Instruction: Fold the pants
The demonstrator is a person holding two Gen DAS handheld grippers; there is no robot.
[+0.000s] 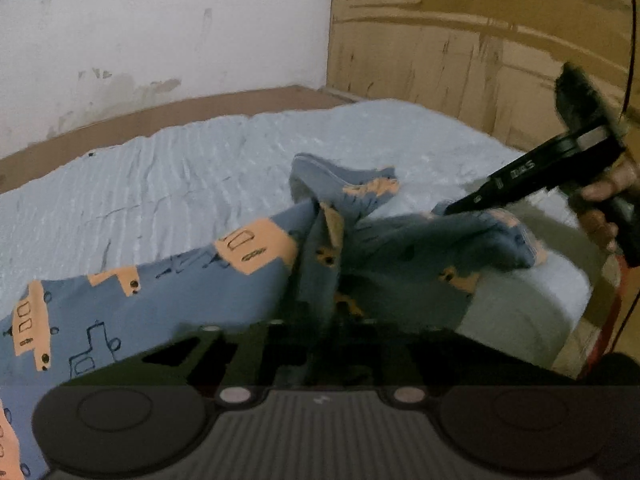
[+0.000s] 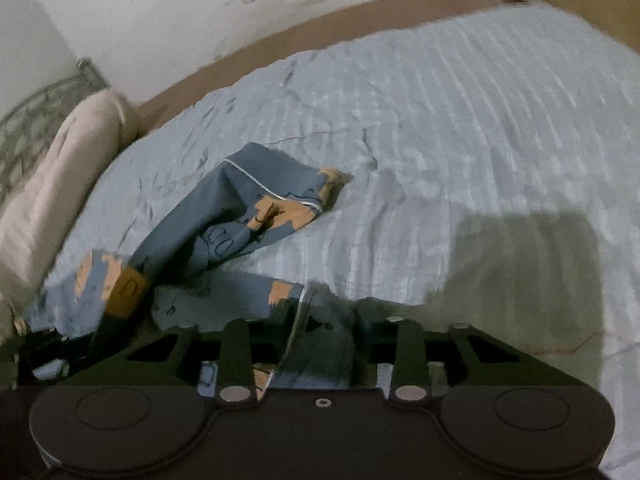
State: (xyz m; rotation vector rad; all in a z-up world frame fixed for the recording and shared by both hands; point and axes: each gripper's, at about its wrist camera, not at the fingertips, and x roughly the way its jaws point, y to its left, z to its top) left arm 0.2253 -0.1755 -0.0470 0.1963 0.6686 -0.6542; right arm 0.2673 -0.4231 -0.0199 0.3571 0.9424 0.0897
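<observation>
Blue pants [image 1: 120, 304] printed with orange vehicles lie crumpled on a pale blue bedspread [image 1: 200, 168]. In the left wrist view my left gripper [image 1: 318, 220] is shut on a raised fold of the pants near their middle. Further right, my right gripper [image 1: 452, 209] pinches another edge, with a hand [image 1: 600, 208] behind it. In the right wrist view the right gripper [image 2: 320, 300] is shut on a white-piped hem of the pants [image 2: 240, 200]. The left gripper [image 2: 128, 288] shows at the lower left, gripping the cloth.
A cream pillow [image 2: 60, 184] and a metal headboard [image 2: 36, 116] stand at the bed's left end. A brown bed edge [image 1: 160, 112] runs along a white wall. A tan cardboard-coloured panel [image 1: 480, 40] rises at the right. Bare bedspread [image 2: 440, 120] stretches beyond the pants.
</observation>
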